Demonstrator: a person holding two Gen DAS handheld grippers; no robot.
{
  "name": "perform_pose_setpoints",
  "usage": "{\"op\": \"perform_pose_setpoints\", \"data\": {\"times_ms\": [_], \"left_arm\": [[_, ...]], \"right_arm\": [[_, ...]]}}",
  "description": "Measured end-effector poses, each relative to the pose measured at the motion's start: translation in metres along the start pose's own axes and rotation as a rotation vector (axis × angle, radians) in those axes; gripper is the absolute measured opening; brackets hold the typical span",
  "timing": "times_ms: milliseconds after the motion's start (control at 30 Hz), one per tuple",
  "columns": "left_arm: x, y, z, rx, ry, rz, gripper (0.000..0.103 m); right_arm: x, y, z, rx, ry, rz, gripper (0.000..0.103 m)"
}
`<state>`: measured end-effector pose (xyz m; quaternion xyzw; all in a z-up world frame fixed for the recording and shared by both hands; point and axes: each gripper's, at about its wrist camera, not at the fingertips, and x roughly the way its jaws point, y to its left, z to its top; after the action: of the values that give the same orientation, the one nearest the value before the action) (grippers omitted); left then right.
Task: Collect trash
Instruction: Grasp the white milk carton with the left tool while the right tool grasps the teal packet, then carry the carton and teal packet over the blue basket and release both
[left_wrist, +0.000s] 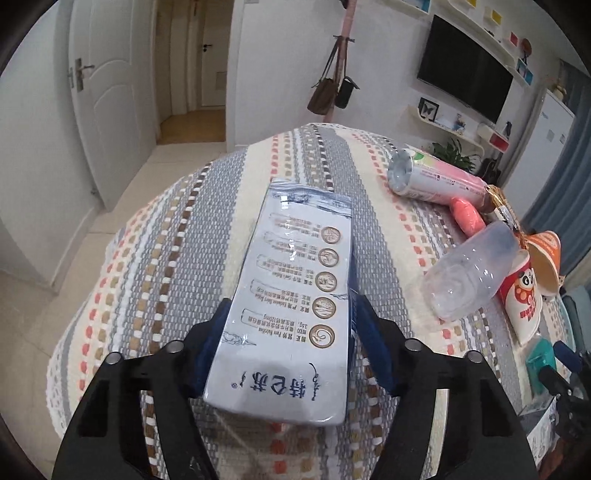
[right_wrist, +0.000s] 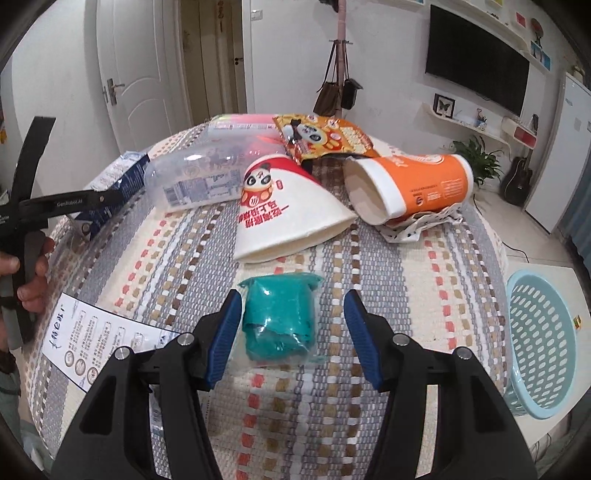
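Left gripper (left_wrist: 291, 325) level over table, clamped on milk carton (left_wrist: 291, 295) at frame centre. Right gripper (right_wrist: 291, 332) released, fingers straddling teal wrapper (right_wrist: 280, 321), lower centre.

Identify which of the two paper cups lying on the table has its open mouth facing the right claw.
The white cup with the panda print: its flattened mouth faces the right claw. The orange cup opens leftward.

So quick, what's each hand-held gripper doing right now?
Left hand-held gripper: closed on the milk carton.
Right hand-held gripper: open around the teal packet.
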<state>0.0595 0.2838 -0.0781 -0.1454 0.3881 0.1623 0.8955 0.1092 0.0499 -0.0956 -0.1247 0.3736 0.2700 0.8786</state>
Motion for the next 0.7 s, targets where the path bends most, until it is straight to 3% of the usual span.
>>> {"op": "perform_pose_setpoints", "data": {"times_ms": [33, 133, 400, 700], "left_arm": [[0.000, -0.001, 0.000, 0.002, -0.001, 0.002, 0.063], [-0.005, -0.003, -0.002, 0.001, -0.016, 0.000, 0.062], [-0.053, -0.020, 0.004, 0.019, -0.126, -0.059, 0.061], [-0.108, -0.082, 0.024, 0.080, -0.225, -0.182, 0.061]], "right_arm": [[0.000, 0.000, 0.000, -0.003, 0.002, 0.000, 0.054], [0.000, 0.004, -0.002, -0.019, 0.003, 0.007, 0.036], [-0.008, -0.004, -0.001, 0.011, -0.038, 0.012, 0.034], [-0.057, -0.041, 0.014, 0.086, -0.171, -0.036, 0.034]]}}
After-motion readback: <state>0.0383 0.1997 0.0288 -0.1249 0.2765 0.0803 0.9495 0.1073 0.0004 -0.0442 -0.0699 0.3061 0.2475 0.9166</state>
